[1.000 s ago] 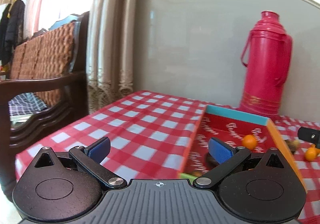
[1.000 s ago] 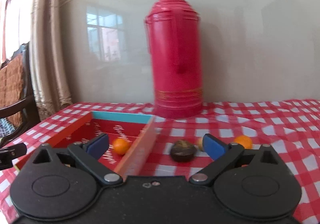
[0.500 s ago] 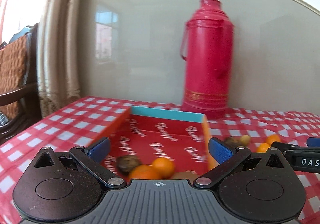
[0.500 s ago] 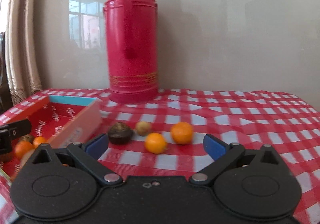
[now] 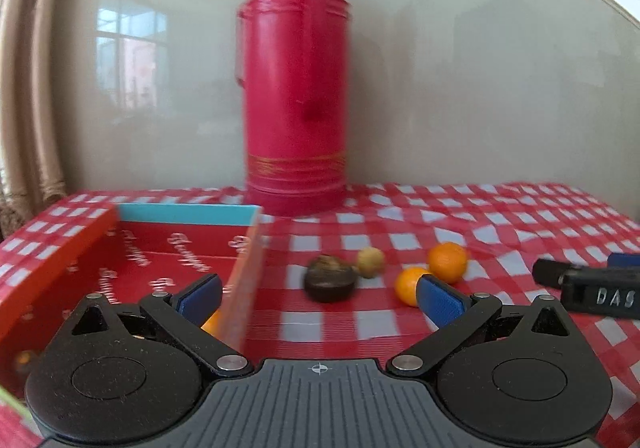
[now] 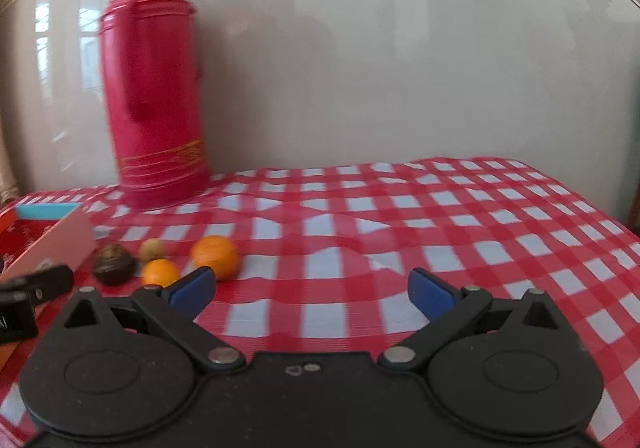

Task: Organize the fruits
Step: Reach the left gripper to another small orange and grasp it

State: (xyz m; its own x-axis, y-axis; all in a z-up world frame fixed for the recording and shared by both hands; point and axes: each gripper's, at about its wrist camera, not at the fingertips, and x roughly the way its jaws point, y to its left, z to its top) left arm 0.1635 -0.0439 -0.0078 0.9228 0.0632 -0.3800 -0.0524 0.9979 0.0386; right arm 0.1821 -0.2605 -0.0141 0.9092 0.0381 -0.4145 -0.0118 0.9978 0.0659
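**Four loose fruits beside an open box, both grippers empty**

Four fruits lie together on the checked tablecloth (image 6: 400, 248), near the table's left end and just outside the right wall of the red box (image 5: 160, 260): a dark brown fruit (image 5: 329, 283), a small yellowish fruit (image 5: 370, 262) just behind it, a near orange (image 5: 409, 285) and a far orange (image 5: 447, 262), the two oranges touching or nearly so. More fruit sits in the box's near part, largely hidden by the left gripper (image 5: 318, 294), whose blue pads stand wide apart and hold nothing; its left pad overlaps the box interior. The right gripper (image 6: 310, 288) likewise stands spread and empty over bare cloth, to the right of the fruits. A red thermos (image 5: 296, 88) stands upright at the table's back edge, against the wall, behind the box's far right corner.
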